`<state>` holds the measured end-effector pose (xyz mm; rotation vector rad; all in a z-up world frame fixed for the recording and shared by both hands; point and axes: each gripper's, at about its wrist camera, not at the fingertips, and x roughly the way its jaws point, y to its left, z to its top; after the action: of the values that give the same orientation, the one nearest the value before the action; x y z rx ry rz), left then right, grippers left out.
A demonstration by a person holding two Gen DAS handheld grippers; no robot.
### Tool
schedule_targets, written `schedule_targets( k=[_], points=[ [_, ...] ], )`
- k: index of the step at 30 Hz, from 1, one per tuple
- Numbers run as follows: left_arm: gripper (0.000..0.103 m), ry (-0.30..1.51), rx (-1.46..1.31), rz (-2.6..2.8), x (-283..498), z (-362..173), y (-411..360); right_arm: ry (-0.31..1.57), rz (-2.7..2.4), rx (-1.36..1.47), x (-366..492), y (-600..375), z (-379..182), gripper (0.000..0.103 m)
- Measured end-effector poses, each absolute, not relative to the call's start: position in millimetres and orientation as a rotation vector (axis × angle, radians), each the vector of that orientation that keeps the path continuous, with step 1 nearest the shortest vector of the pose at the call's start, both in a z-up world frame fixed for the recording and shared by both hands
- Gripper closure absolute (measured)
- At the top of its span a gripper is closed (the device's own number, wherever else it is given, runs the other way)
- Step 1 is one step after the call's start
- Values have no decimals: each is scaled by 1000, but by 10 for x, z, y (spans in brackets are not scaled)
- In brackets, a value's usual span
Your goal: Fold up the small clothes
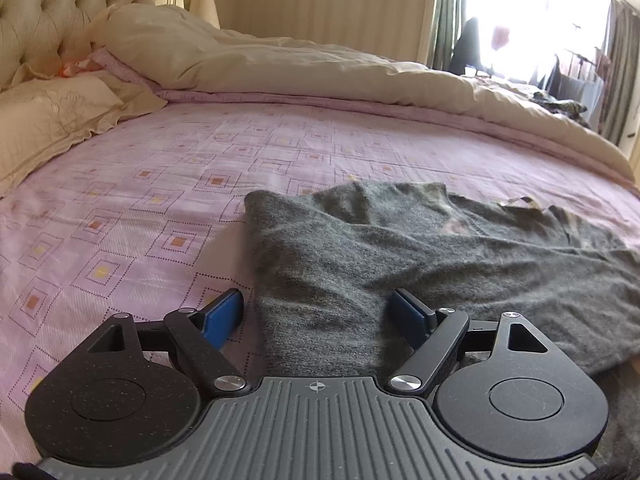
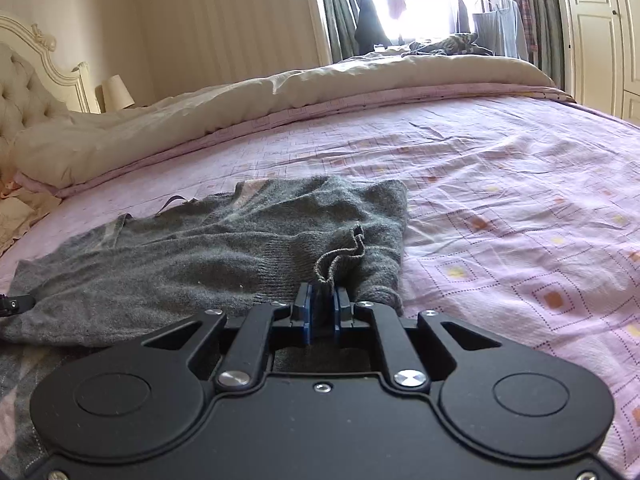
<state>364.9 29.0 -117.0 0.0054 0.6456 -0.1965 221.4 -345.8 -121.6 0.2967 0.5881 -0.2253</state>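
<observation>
This is a bedroom in a home. There is a big bed (image 1: 168, 184) with a pink sheet, a soft headboard (image 1: 48, 12), pillows (image 1: 52, 120), a lamp (image 2: 117, 92) and curtains (image 2: 340, 8).

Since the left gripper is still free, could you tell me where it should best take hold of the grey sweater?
Probably the near hem edge of the grey sweater, approached low from the near side: it lies flat right between the open left gripper fingers, mirroring the right gripper, already pinching a raised fold of the same edge.
</observation>
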Motion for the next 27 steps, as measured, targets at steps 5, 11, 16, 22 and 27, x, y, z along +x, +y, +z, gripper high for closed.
schedule_targets(
  k=[5, 11, 16, 22, 27],
  points=[
    [21, 652, 5, -199, 3675, -1158, 283, 581, -214, 340, 2201, -3519, -1242, 88],
    [21, 697, 42, -166, 3701, -1089, 242, 581, -214, 343, 2196, -3519, -1244, 87],
    [22, 690, 117, -162, 3294, -911, 258, 586, -204, 365, 2175, -3556, -1222, 78],
    [21, 639, 125, -235, 2548, -717, 436, 605, -173, 299, 1920, -3505, -1066, 37],
    [21, 684, -44, -183, 2112, -656, 632, 614, -198, 291, 1510, -3504, -855, 26]
  ],
)
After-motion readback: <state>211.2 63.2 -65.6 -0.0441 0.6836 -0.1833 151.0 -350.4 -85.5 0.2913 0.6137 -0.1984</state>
